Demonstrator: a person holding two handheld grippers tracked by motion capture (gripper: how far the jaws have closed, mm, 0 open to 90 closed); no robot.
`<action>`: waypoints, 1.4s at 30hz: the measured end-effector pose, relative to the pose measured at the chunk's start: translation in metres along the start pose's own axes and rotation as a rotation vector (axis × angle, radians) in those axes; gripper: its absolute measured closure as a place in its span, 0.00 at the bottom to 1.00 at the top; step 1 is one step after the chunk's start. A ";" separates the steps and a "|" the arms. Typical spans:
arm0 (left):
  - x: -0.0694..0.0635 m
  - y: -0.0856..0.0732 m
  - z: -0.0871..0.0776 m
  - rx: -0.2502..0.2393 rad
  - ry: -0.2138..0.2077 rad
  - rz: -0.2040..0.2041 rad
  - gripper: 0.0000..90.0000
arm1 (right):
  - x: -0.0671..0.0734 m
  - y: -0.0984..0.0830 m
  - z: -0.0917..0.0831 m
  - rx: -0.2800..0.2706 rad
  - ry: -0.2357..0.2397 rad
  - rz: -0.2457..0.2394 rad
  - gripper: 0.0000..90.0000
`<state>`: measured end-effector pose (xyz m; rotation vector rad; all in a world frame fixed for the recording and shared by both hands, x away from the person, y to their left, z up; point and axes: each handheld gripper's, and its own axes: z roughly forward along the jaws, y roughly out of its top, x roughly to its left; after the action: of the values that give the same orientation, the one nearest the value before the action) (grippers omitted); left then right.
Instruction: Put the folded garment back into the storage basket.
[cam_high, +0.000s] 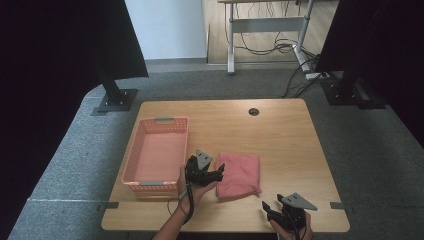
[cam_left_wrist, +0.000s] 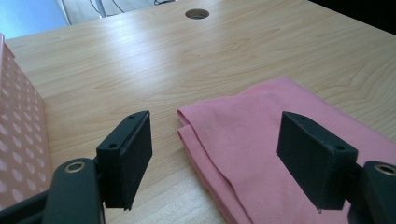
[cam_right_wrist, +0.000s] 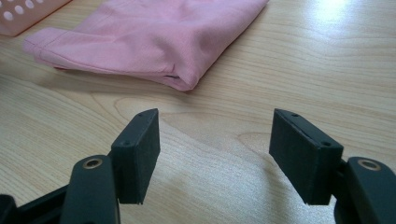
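A folded pink cloth (cam_high: 239, 174) lies flat on the wooden table (cam_high: 280, 135), just right of a pink plastic basket (cam_high: 156, 154). My left gripper (cam_high: 218, 175) hovers at the cloth's left edge, open, its jaws straddling the near corner of the cloth (cam_left_wrist: 252, 140) with nothing clamped. My right gripper (cam_high: 270, 208) sits open near the table's front edge, a short way from the cloth's front right corner (cam_right_wrist: 154, 42); bare wood lies between its jaws.
The basket (cam_left_wrist: 18, 135) has perforated walls and stands empty at the table's left. A round cable hole (cam_high: 254, 111) is at the back centre. Black stands and a desk with cables stand on the carpet beyond the table.
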<state>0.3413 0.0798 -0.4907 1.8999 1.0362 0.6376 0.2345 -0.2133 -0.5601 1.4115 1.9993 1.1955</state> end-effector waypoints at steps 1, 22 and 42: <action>0.000 0.000 0.001 0.000 0.000 0.001 0.29 | 0.000 0.000 0.000 0.001 0.000 -0.001 0.37; 0.002 0.000 0.011 0.018 0.009 0.011 0.29 | 0.000 0.000 0.001 0.005 -0.003 -0.002 0.37; 0.006 -0.003 0.024 0.047 0.008 -0.004 0.29 | -0.001 -0.001 0.001 0.010 0.000 -0.001 0.37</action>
<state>0.3611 0.0756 -0.5053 1.9373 1.0686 0.6242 0.2354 -0.2133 -0.5616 1.4152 2.0077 1.1869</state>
